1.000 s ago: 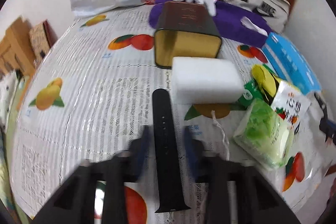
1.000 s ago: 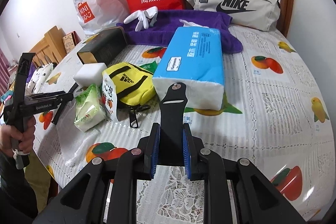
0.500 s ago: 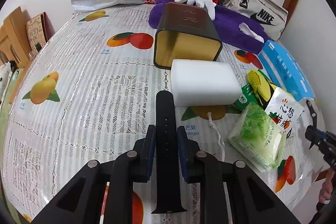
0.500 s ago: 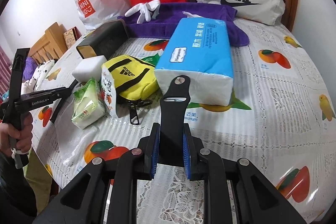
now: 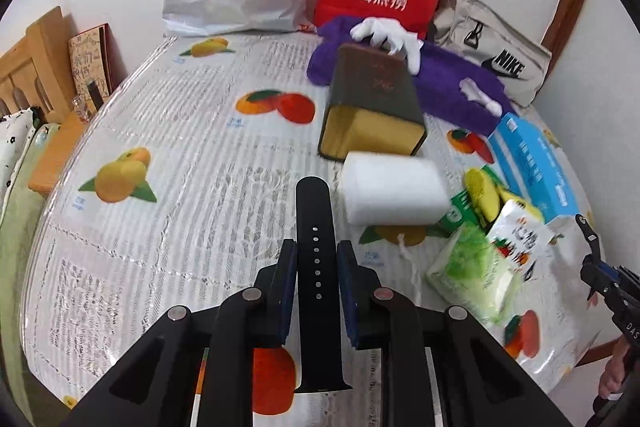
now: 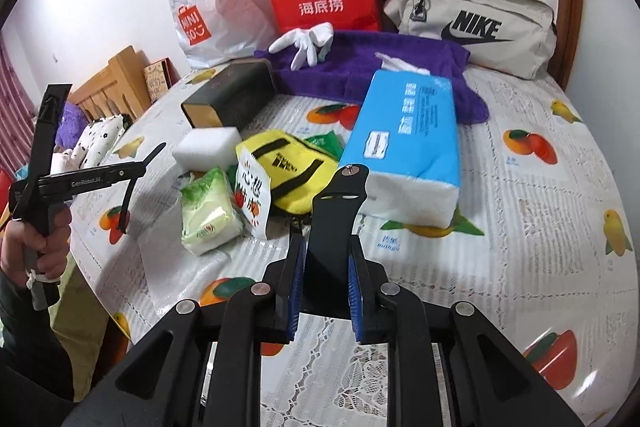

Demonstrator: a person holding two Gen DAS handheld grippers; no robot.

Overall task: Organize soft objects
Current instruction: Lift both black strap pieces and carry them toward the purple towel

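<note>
At lower centre of its frame, the left claw [image 5: 316,261] pinches a holed black watch strap [image 5: 314,227] above the fruit-print surface [image 5: 160,155]. The right claw [image 6: 325,259] likewise clamps a pin-ended strap [image 6: 334,215] near the blue tissue pack [image 6: 404,143].

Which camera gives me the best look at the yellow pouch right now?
The right wrist view: the yellow pouch shows its whole top, black straps and logo, beside the blue tissue pack. The left wrist view shows only a yellow edge behind the snack packet, near the frame's right side.
</note>
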